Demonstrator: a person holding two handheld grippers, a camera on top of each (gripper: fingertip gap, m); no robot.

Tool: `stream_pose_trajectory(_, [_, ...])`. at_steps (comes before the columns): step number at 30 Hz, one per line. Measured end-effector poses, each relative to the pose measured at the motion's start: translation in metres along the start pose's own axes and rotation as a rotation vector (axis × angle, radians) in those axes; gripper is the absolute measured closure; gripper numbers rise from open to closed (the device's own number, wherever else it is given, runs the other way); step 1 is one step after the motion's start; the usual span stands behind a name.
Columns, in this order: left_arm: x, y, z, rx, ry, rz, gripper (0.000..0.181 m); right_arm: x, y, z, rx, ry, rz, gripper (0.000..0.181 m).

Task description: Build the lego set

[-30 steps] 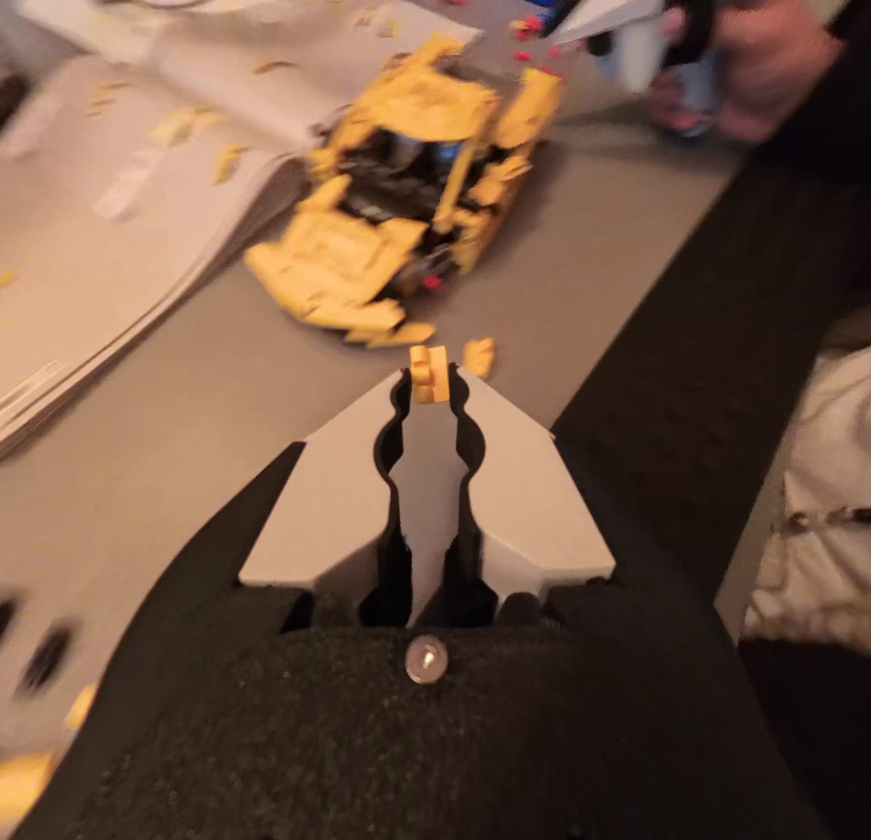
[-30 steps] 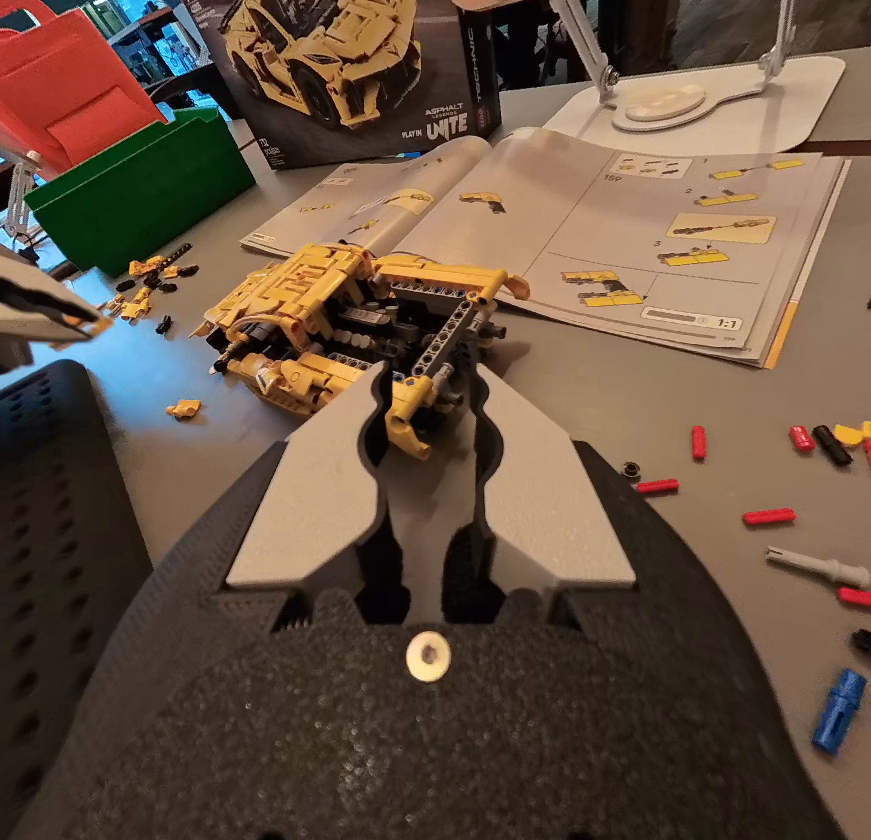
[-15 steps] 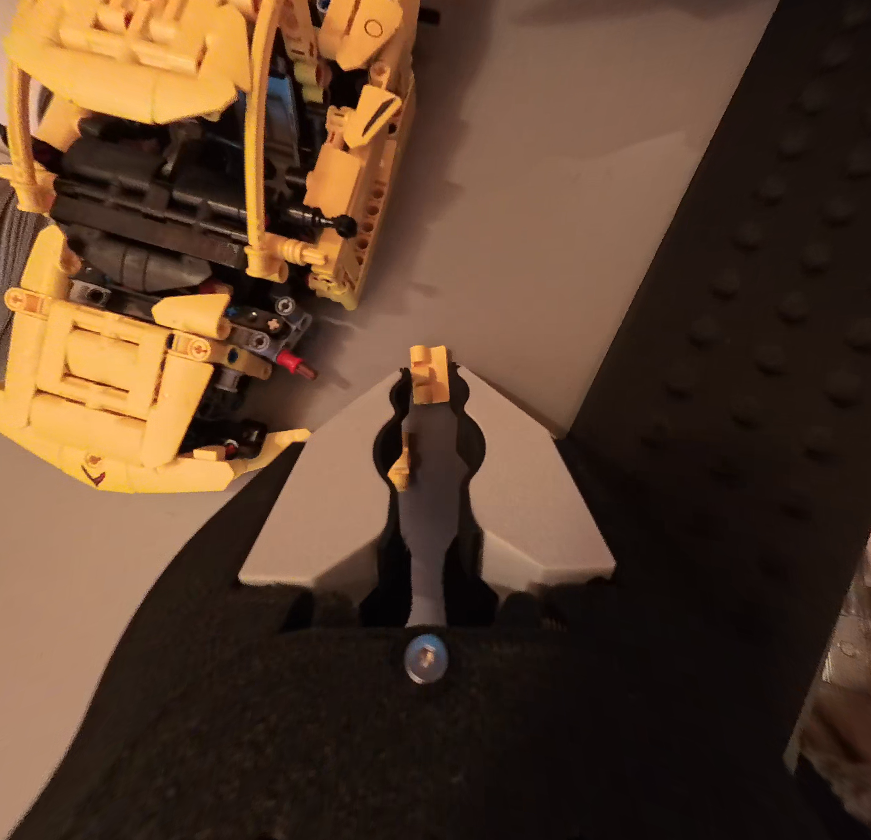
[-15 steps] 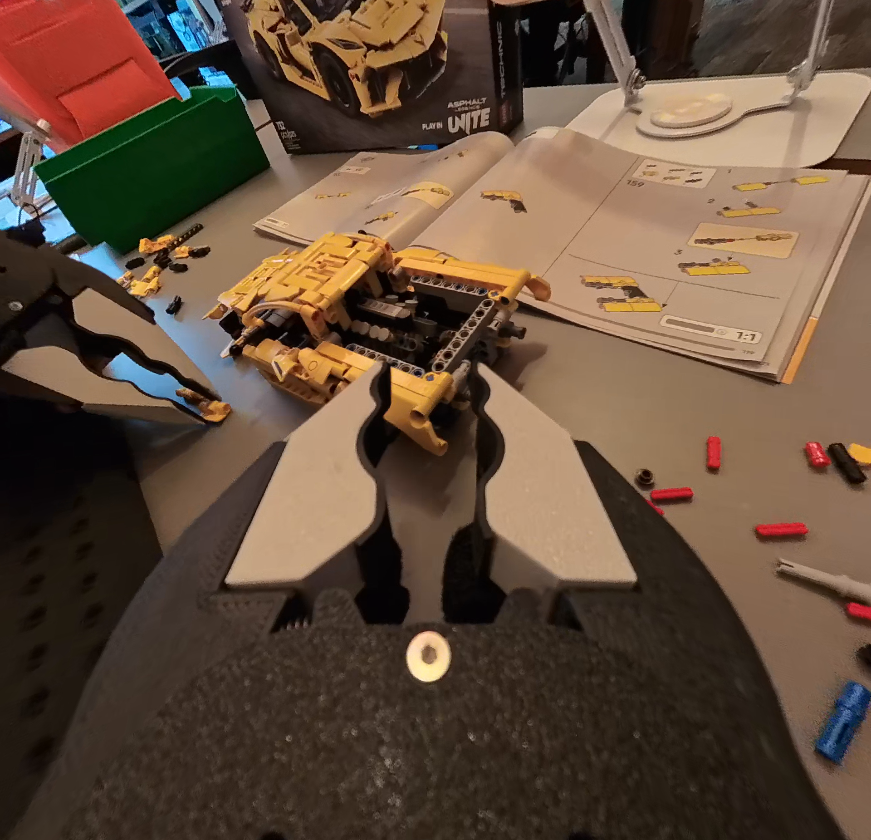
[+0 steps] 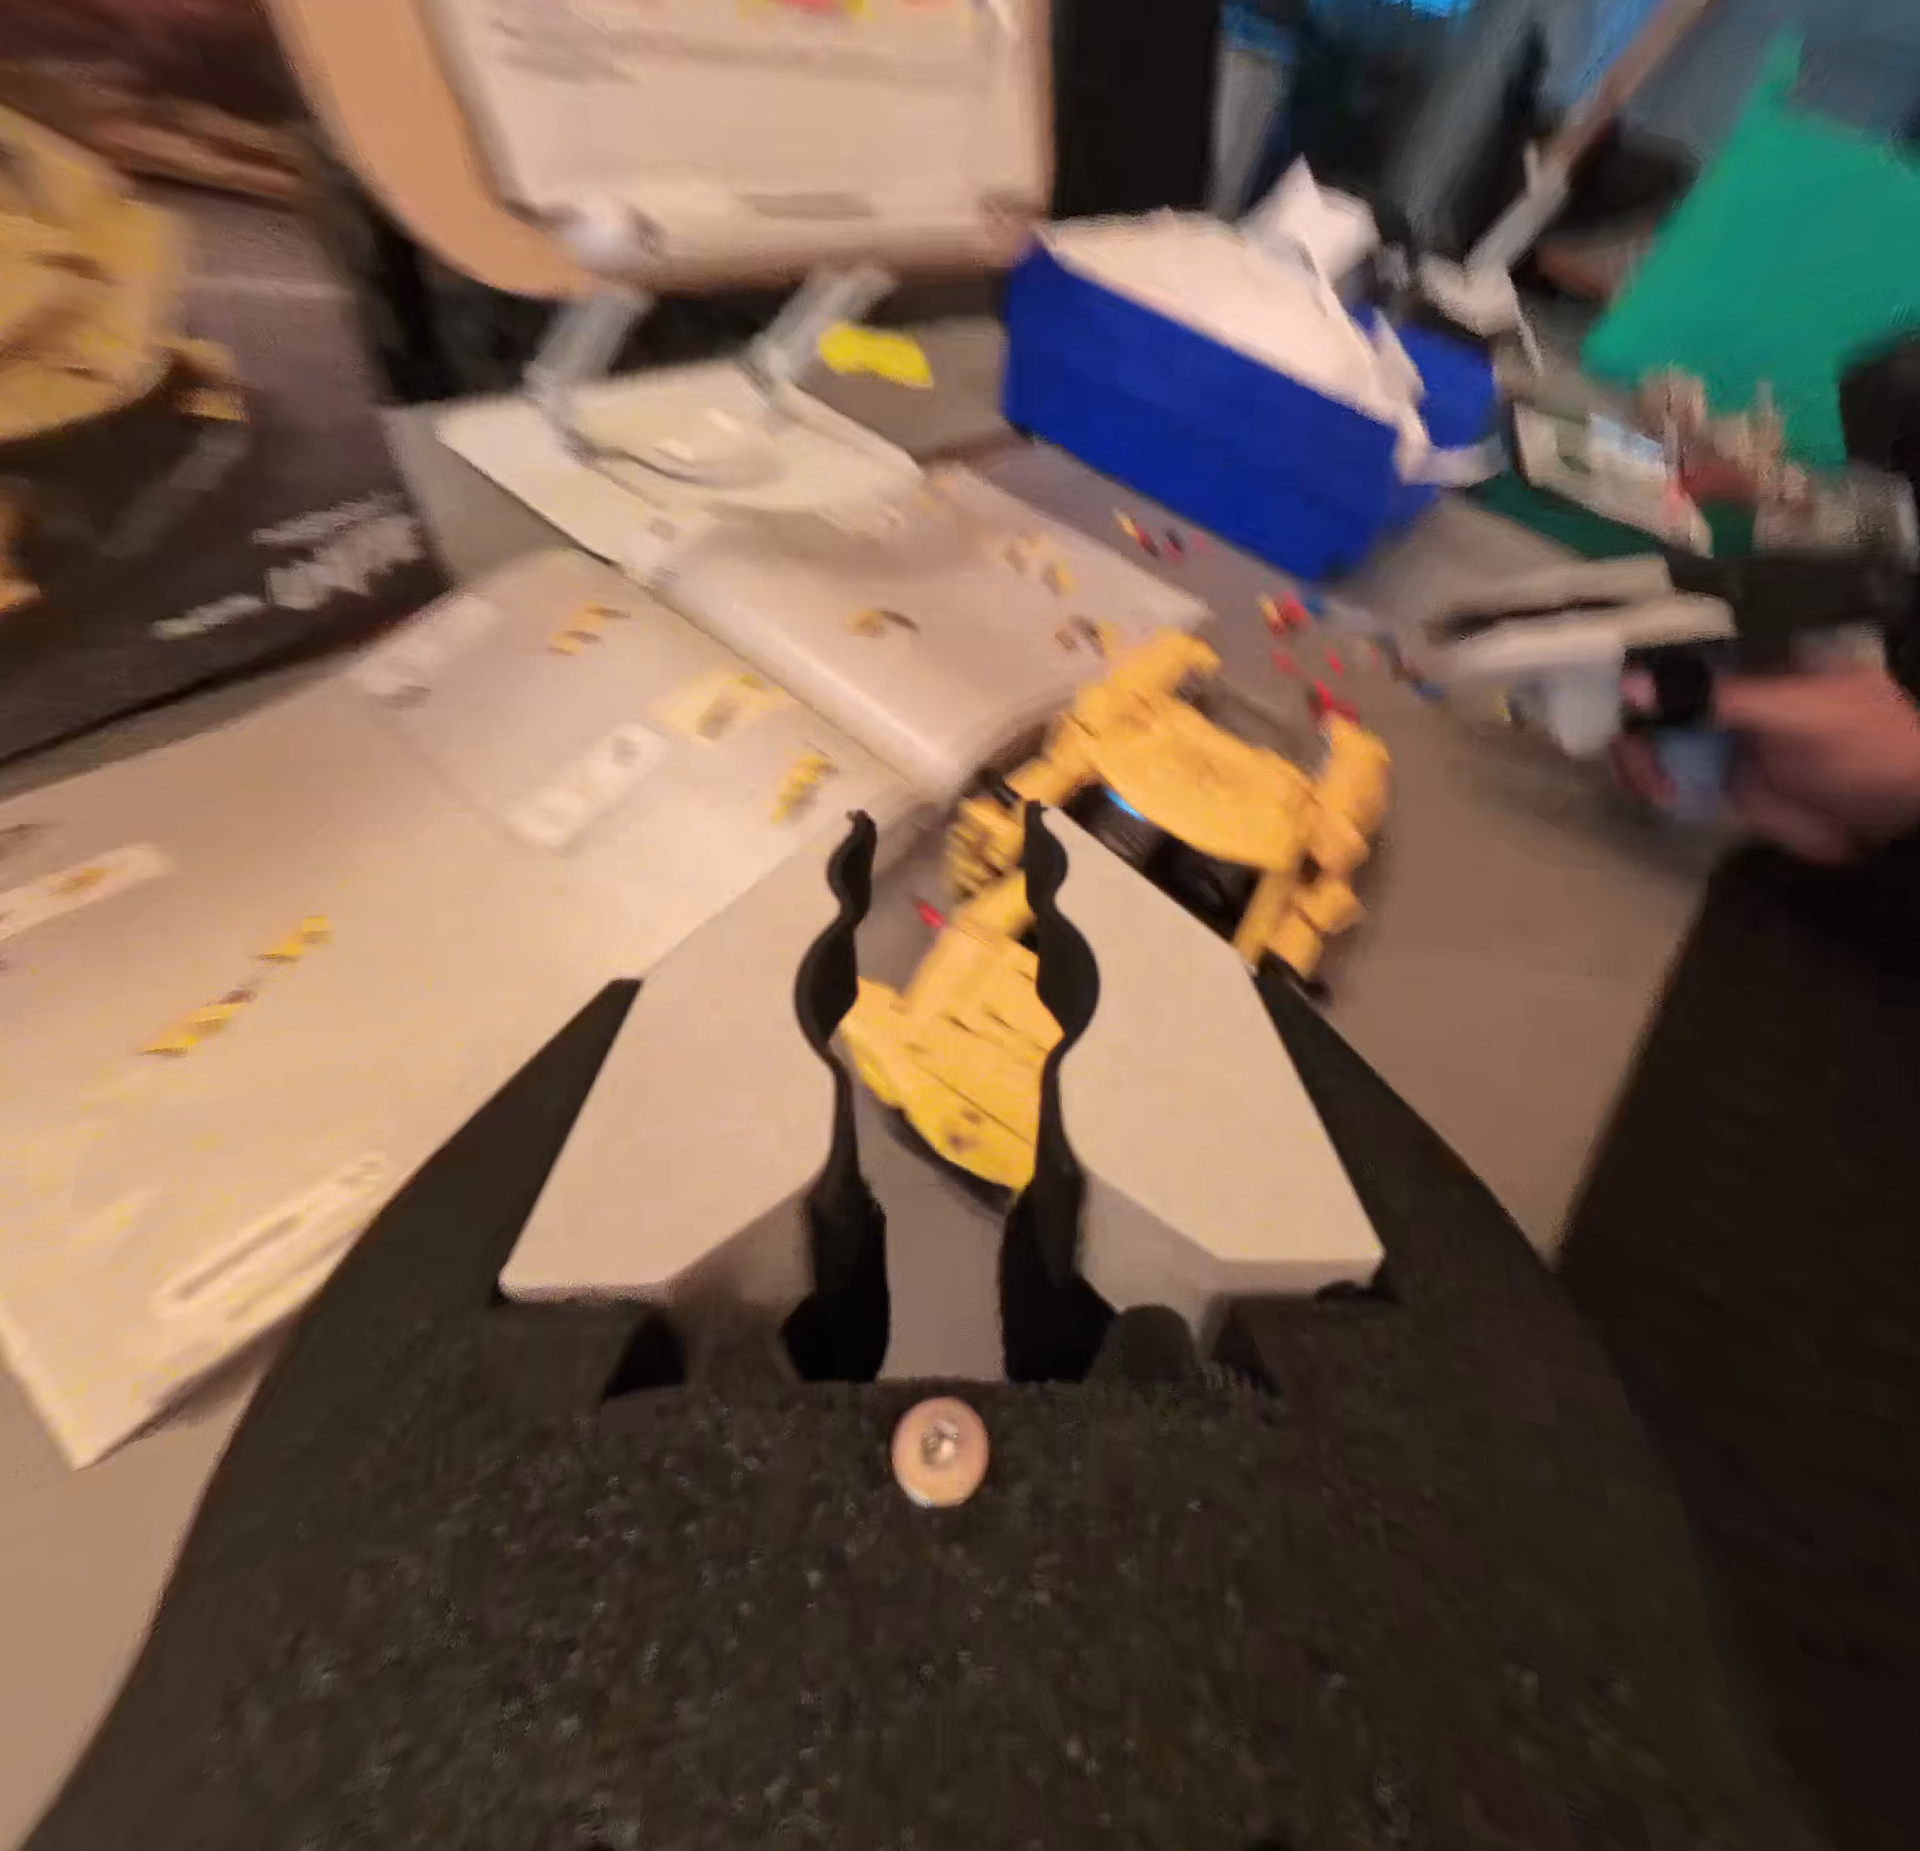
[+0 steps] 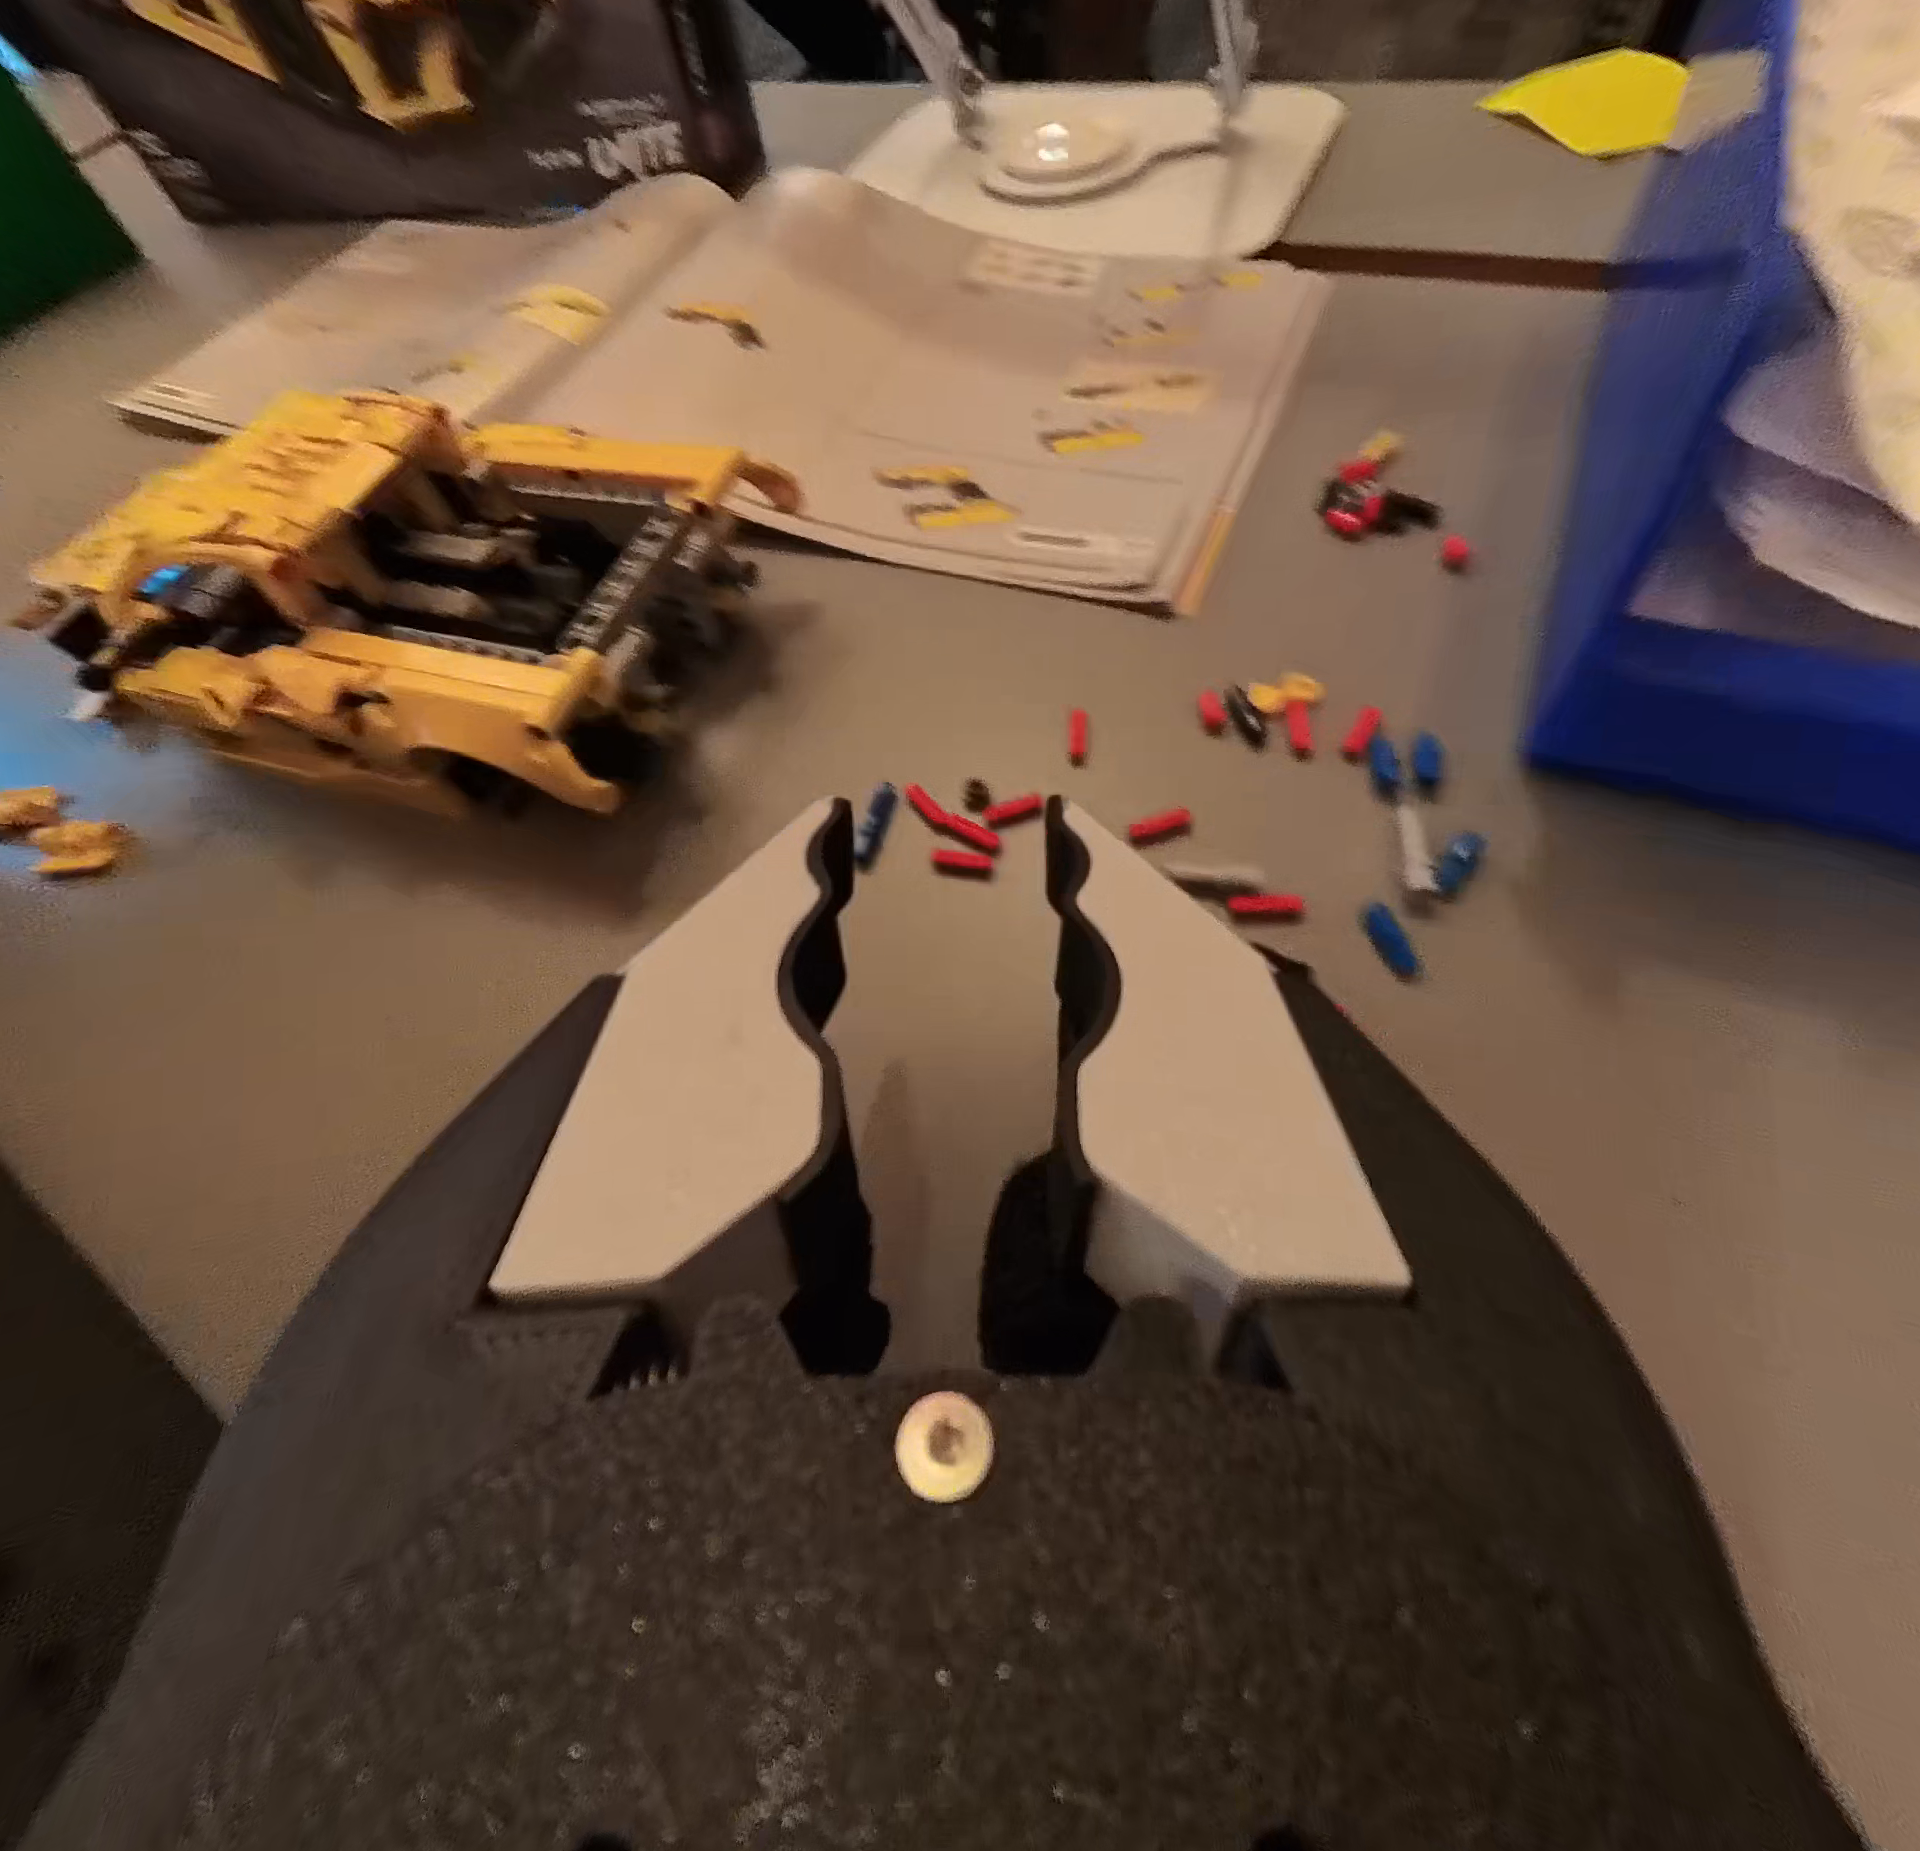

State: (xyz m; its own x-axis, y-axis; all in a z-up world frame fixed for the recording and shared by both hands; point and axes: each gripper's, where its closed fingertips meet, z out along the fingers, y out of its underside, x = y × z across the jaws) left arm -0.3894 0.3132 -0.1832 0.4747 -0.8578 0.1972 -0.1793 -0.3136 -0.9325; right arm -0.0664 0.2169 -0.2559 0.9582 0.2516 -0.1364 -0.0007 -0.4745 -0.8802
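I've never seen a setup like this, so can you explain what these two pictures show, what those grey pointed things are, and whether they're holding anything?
Each picture comes from a camera mounted on a hand-held two-finger gripper, looking along its grey fingers. No robot: a person holds both.

The left gripper is open and empty, aimed at the half-built yellow Lego car, beside the open instruction booklet. A hand holds the other gripper at the right edge.

The right gripper is also open and empty, over scattered red and blue pins on the grey table. A blue bin stands to its right.
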Motion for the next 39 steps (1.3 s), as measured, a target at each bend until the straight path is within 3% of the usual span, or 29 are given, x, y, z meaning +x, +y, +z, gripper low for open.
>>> stream_pose_trajectory(4, [-0.081, -0.021, -0.015, 0.198, -0.117, -0.214, 0.153, 0.013, 0.009, 0.004, -0.056, 0.001, 0.063, 0.145])
stream_pose_trajectory(6, [-0.107, -0.019, -0.02, 0.241, -0.2, -0.227, 0.153, 0.011, 0.015, 0.013, -0.104, 0.008, 0.01, 0.147])
stream_pose_trajectory(8, [-0.12, -0.01, -0.022, 0.234, -0.258, -0.205, 0.153, 0.027, 0.021, 0.018, -0.163, 0.115, -0.085, 0.149])
stream_pose_trajectory(12, [-0.124, 0.008, -0.023, 0.19, -0.282, -0.176, 0.153, 0.045, 0.003, 0.019, -0.123, 0.159, -0.184, 0.154])
stream_pose_trajectory(20, [-0.115, 0.008, -0.016, 0.163, -0.271, -0.099, 0.153, 0.049, 0.022, 0.036, -0.268, 0.001, -0.169, 0.145])
stream_pose_trajectory(24, [-0.112, 0.011, -0.013, 0.145, -0.267, -0.085, 0.153, 0.052, 0.025, 0.039, -0.279, 0.006, -0.21, 0.166])
stream_pose_trajectory(28, [-0.108, 0.012, -0.01, 0.134, -0.25, -0.08, 0.153, 0.045, 0.024, 0.039, -0.292, -0.016, -0.244, 0.166])
stream_pose_trajectory(31, [-0.106, 0.013, -0.008, 0.12, -0.259, -0.054, 0.153, 0.016, 0.014, 0.032, -0.266, -0.1, -0.263, 0.166])
stream_pose_trajectory(34, [-0.106, 0.016, -0.006, 0.097, -0.275, -0.029, 0.153, -0.053, 0.01, 0.022, -0.254, -0.301, -0.323, 0.166])
stream_pose_trajectory(39, [-0.118, 0.026, -0.007, 0.028, -0.373, 0.017, 0.157, -0.148, 0.045, 0.023, -0.398, -0.495, -0.368, 0.166])
